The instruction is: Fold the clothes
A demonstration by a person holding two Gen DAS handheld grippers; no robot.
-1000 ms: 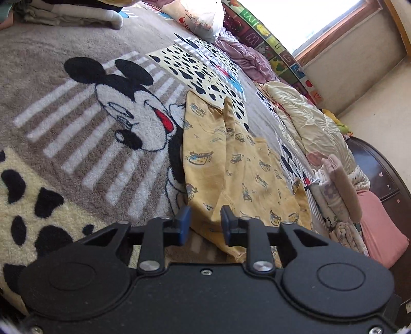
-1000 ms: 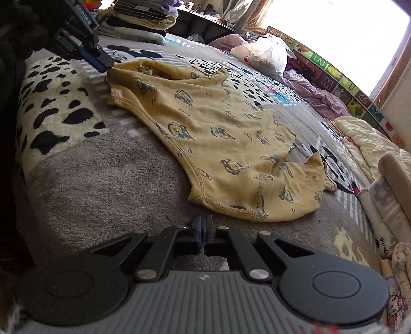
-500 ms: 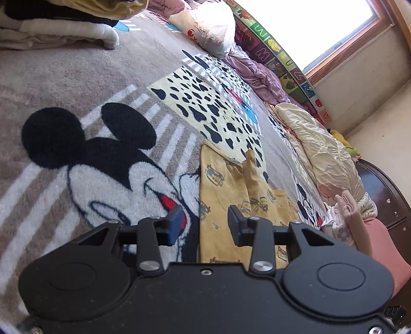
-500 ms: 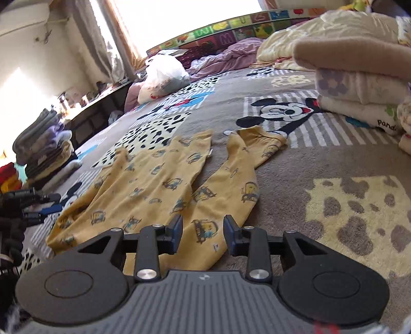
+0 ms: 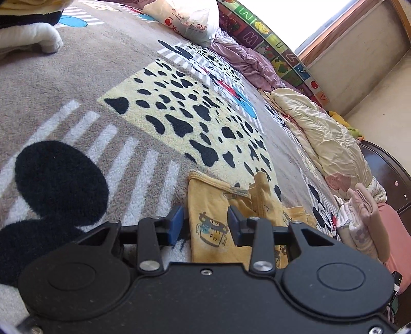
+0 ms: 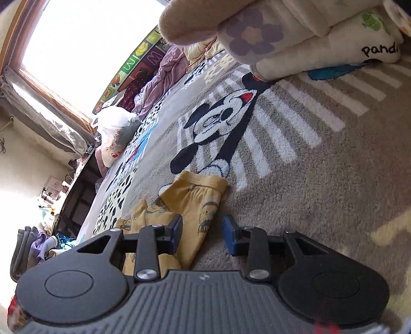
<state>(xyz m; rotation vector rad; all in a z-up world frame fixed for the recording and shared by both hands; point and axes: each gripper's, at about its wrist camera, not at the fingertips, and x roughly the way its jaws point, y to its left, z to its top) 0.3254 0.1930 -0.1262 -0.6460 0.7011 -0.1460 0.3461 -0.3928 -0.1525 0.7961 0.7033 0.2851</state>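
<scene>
- The yellow garment [image 5: 218,205], printed with small cartoon figures, lies on a cartoon-mouse blanket [image 5: 77,84] that covers the bed.
- Left gripper [image 5: 205,223]: its jaws are closing, with the garment's corner seen between the blue pads; the pads stand apart from the cloth and do not press it.
- In the left wrist view the hemmed edge of the garment runs just past the left pad, over the blanket's striped patch and next to its spotted patch [image 5: 185,113].
- Right gripper [image 6: 203,231]: jaws part open, nothing clamped. A yellow leg end with its cuff [image 6: 203,182] lies under the gap and toward the left pad; bare blanket shows under the right pad.
- The cuff lies just below the mouse figure [image 6: 218,120] woven into the blanket.
- A stack of folded clothes [image 6: 295,33], one piece with a purple flower and one marked "panda", sits on the blanket beyond the right gripper.
- A white plastic bag [image 5: 190,20] lies at the far side of the bed, near a crumpled purple cloth [image 5: 244,59].
- A cream quilt [image 5: 321,136] is bunched along the bed's right edge in the left wrist view.
</scene>
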